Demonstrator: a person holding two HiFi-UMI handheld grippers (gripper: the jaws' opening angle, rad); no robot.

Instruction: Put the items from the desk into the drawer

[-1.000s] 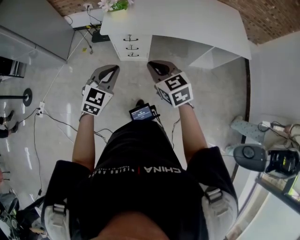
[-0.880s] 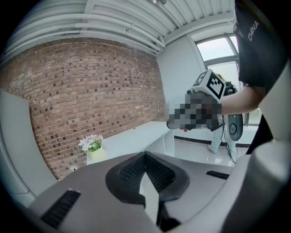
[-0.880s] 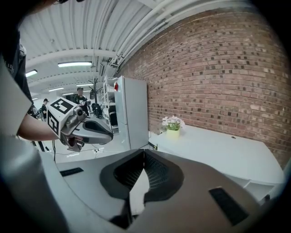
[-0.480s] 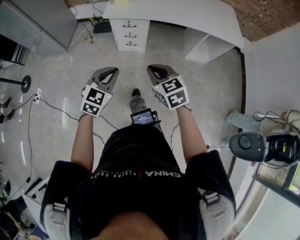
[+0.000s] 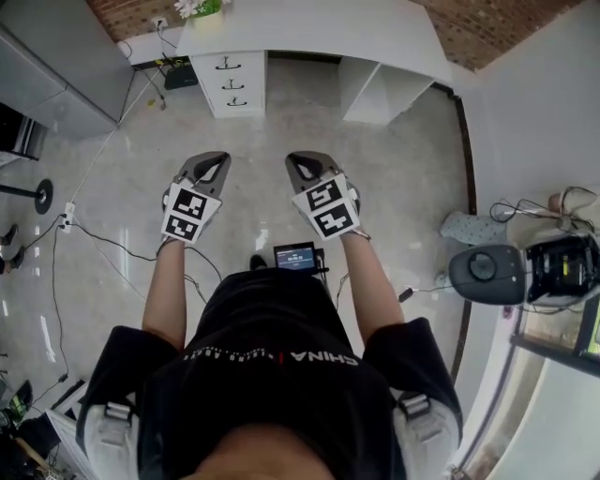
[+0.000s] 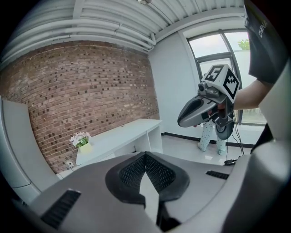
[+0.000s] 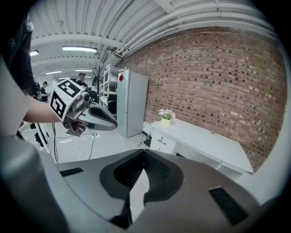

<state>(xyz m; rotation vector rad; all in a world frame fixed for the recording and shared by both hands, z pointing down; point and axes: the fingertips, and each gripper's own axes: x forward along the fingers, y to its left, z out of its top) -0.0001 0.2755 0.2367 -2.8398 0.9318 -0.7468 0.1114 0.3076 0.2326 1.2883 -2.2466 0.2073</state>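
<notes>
Desk (image 5: 309, 23), white, stands against the brick wall (image 6: 82, 91) at the top of the head view, well apart from the person and both grippers. At its left end sits a small pot of pale flowers (image 5: 199, 7), and under that end is the drawer unit (image 5: 230, 82), three drawers stacked with dark handles.

Far left, a grey cabinet (image 5: 56, 61) stands beside the desk, and a thin cable (image 5: 103, 239) trails over the glossy floor. The left gripper (image 5: 221, 156) is held out in the air above the floor, pointed toward the desk; its own view shows the two dark pads pressed together at the tips with nothing between them. A small screen (image 5: 295, 256) sits at the person's waist, between the forearms. The right gripper (image 5: 292, 157) is level with the left one and just beside it, its pads likewise meeting at the tips and holding nothing. Far right, a round black device (image 5: 487, 274) stands near the wall.
</notes>
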